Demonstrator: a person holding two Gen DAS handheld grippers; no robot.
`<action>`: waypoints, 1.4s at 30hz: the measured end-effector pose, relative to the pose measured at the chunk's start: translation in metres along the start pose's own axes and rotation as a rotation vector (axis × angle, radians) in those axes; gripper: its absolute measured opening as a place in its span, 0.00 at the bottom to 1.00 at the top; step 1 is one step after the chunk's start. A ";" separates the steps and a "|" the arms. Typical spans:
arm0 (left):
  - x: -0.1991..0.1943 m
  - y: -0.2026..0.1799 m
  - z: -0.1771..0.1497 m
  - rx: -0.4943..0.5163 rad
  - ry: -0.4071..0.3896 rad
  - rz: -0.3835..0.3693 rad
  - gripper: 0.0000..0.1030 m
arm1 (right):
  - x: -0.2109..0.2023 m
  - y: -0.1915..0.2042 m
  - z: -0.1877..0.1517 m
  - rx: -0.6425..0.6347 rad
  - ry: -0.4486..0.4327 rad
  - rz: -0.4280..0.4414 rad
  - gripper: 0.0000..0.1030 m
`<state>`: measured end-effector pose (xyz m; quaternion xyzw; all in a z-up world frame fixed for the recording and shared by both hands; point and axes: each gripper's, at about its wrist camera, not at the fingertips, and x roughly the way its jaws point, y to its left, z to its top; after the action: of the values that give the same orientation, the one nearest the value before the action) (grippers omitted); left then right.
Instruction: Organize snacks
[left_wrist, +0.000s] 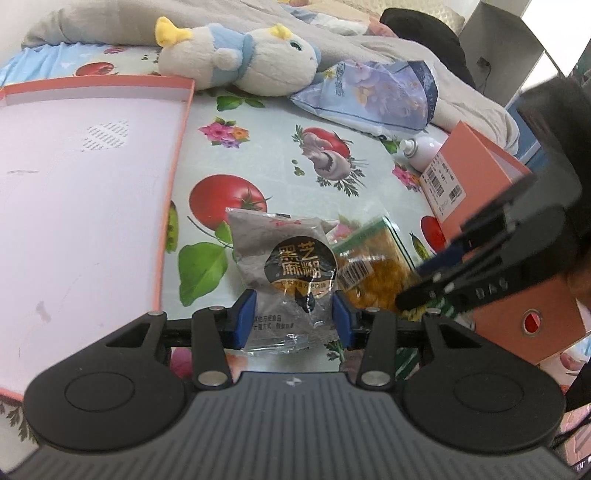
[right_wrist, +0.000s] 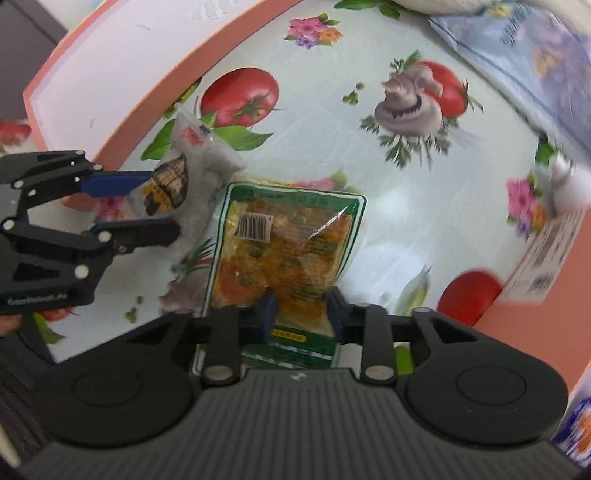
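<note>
Blue pads of the left gripper (left_wrist: 293, 319) sit either side of the grey sesame snack packet (left_wrist: 284, 266), jaws pressed to the lower, clear end of the wrapper and gripping it. In the right wrist view that same packet (right_wrist: 192, 177) shows tilted up between the left gripper's (right_wrist: 162, 203) blue and black fingers, its top end close to the orange rim of the tray.

Over on the right, the right gripper (right_wrist: 301, 314) has its jaws closed on the bottom end of the green-bordered packet of yellow snacks (right_wrist: 284, 247), which lies flat on the tablecloth (right_wrist: 424, 229) with its barcode sticker facing up. From the left wrist view the right gripper (left_wrist: 417, 288) comes in from the side over that yellow packet (left_wrist: 373, 269), just beside the sesame packet.

To the left sits the wide pink tray (left_wrist: 81, 192), orange-rimmed. Further back lie a plush duck (left_wrist: 236, 59) and a pale blue bag (left_wrist: 373, 92). An orange box (left_wrist: 476, 177) with barcode labels stands at the right, a small white bottle (left_wrist: 421, 147) just behind it.
</note>
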<state>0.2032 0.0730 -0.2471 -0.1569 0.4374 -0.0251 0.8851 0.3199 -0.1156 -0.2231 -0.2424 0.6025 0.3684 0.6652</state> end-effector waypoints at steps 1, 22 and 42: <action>-0.002 0.001 -0.001 0.001 -0.003 0.003 0.48 | 0.000 0.004 -0.006 0.024 -0.007 0.000 0.29; -0.025 0.035 -0.001 -0.049 -0.061 0.000 0.48 | -0.008 0.052 -0.067 0.643 -0.437 -0.108 0.83; -0.062 0.063 0.009 -0.077 -0.112 0.035 0.48 | 0.023 0.080 -0.028 0.571 -0.431 -0.297 0.98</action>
<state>0.1659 0.1461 -0.2136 -0.1843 0.3905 0.0159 0.9018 0.2403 -0.0836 -0.2405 -0.0490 0.4856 0.1281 0.8634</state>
